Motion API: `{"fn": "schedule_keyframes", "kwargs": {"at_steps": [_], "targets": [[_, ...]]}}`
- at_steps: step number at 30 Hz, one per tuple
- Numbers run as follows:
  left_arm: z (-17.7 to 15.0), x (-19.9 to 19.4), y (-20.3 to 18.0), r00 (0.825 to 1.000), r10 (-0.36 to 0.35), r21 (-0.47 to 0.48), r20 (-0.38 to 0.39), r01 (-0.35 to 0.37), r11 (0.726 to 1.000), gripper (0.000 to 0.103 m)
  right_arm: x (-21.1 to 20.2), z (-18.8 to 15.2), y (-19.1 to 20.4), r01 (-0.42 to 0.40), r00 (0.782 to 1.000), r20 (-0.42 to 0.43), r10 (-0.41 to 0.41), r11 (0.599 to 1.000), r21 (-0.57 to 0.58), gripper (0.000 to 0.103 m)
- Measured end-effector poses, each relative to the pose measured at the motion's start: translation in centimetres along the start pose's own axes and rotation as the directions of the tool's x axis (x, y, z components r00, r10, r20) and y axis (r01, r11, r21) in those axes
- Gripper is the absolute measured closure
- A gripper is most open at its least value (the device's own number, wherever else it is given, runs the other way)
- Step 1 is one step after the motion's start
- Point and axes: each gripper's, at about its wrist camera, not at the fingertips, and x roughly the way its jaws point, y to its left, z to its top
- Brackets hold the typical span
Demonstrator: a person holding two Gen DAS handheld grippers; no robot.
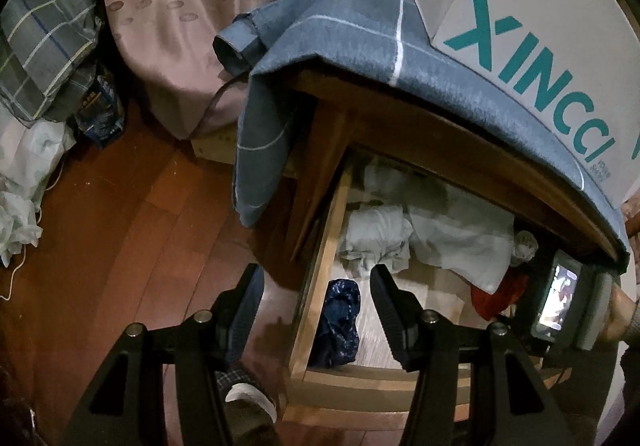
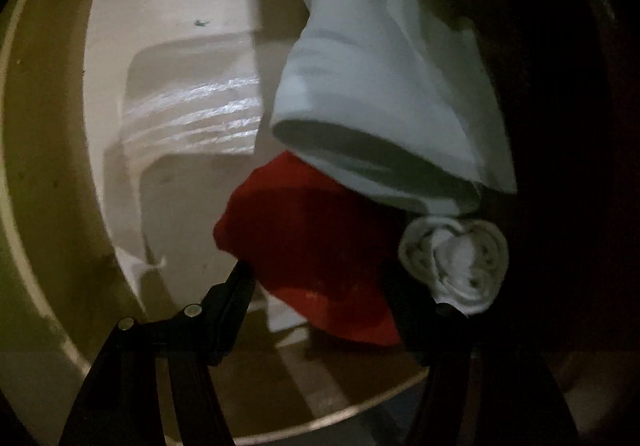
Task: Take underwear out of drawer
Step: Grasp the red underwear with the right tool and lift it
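Right gripper [image 2: 320, 286] down inside the open drawer [image 1: 320, 278], fingers apart and straddling the red underwear [image 2: 312, 246]; no pad visibly pressing on the cloth, so not gripped yet. Left gripper [image 1: 316, 294] hanging above the drawer's left edge, fingers apart, nothing between them.

Handling, as a judgement: red piece looks light, soft, limp knit. No stiffness, no breakage risk, will sag and trail once lifted. Not slippery, but thin layers may slide apart under a shallow pinch. Best hold likely the bunched middle or the thick near edge between the fingers, taking a full fold rather than a single layer. Risk: white rolled socks [image 2: 456, 266] just beside the right finger, easy to snag along. White folded cloth [image 2: 380, 106] overlaps the red piece's far edge, may drag with it.

Look of the red piece: plain bright red, faintly ribbed, crumpled flat on the pale drawer bottom, right side of the drawer, partly under the white cloth.

Farther in: clear plastic sheet [image 2: 192, 118] on the drawer floor, left of the red piece. Dark blue patterned garment [image 1: 340, 318] at the drawer's left front, pale grey bundle [image 1: 376, 238] behind it. Grey checked cloth [image 1: 360, 38] draped over the cabinet top, white box with teal letters [image 1: 540, 26] on it. Bed with pink cover [image 1: 180, 26] beyond.
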Motion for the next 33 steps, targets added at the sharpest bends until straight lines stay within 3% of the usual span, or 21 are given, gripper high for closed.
{"fn": "schedule_keyframes", "kwargs": {"at_steps": [7, 11, 14, 15, 17, 21, 27, 29, 33], "targets": [[-0.1, 0.2, -0.2, 1.0, 0.018, 0.015, -0.007, -0.018, 1.0, 0.046, 0.9, -0.5, -1.6, -0.084, 0.996, 0.029, 0.081, 0.992, 0.091, 0.038], [-0.2, 0.8, -0.4, 0.999, 0.018, 0.024, -0.027, -0.017, 1.0, 0.046, 0.8, -0.9, -2.6, -0.171, 0.985, 0.04, 0.166, 0.964, 0.205, 0.046], [-0.2, 0.8, -0.4, 0.999, 0.022, 0.03, -0.031, -0.021, 0.999, 0.046, 0.3, -1.6, -3.3, -0.301, 0.954, 0.077, 0.291, 0.907, 0.296, 0.049], [-0.2, 0.9, -0.4, 0.999, 0.02, 0.029, -0.032, -0.019, 0.999, 0.046, 0.2, -2.0, -3.4, -0.358, 0.933, 0.095, 0.347, 0.873, 0.331, 0.049], [-0.2, 0.9, -0.5, 0.999, 0.014, 0.027, -0.037, -0.013, 1.0, 0.046, 0.3, -2.5, -3.5, -0.399, 0.916, 0.11, 0.387, 0.838, 0.372, 0.049], [-0.3, 1.1, -0.8, 0.999, 0.02, 0.042, -0.043, -0.018, 0.999, 0.046, 0.8, -2.7, -3.9, -0.406, 0.909, 0.111, 0.403, 0.788, 0.464, 0.045], [-0.5, 1.3, -0.9, 0.998, -0.005, 0.029, -0.056, 0.006, 1.0, 0.046, 1.0, -2.0, -2.5, -0.315, 0.942, 0.039, 0.334, 0.836, 0.45, 0.044], [-0.5, 1.6, -1.0, 0.997, -0.018, 0.026, -0.075, 0.02, 0.999, 0.046, 0.8, -1.7, -1.8, -0.305, 0.943, 0.021, 0.332, 0.837, 0.455, 0.056], [-0.6, 2.0, -1.3, 0.996, -0.007, 0.03, -0.092, 0.009, 1.0, 0.046, 0.2, -2.2, -2.0, -0.34, 0.925, 0.028, 0.379, 0.793, 0.505, 0.066]]}}
